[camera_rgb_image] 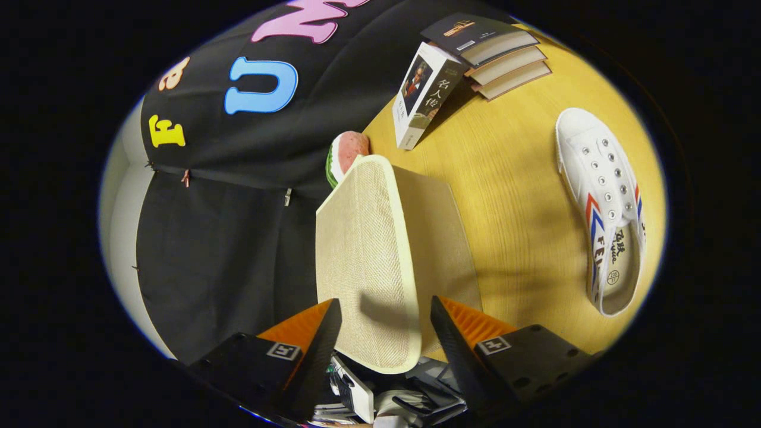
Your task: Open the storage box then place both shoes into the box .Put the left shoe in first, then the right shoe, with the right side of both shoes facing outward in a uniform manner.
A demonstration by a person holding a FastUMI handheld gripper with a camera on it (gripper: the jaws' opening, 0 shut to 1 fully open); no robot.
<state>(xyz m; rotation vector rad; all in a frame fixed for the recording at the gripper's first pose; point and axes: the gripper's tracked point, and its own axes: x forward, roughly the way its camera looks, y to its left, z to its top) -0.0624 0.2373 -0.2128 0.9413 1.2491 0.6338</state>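
Gripper (385, 333) jaws spread around beige box lid (368, 261) (not pinching), white shoe (603, 208) on table (511, 202)

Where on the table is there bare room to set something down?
The widest free patch of table lies between the box lid and the white shoe. A smaller strip runs between the shoe and the books. It is crowded around the books and watermelon toy. The jaws of the gripper stand open astride the lid.
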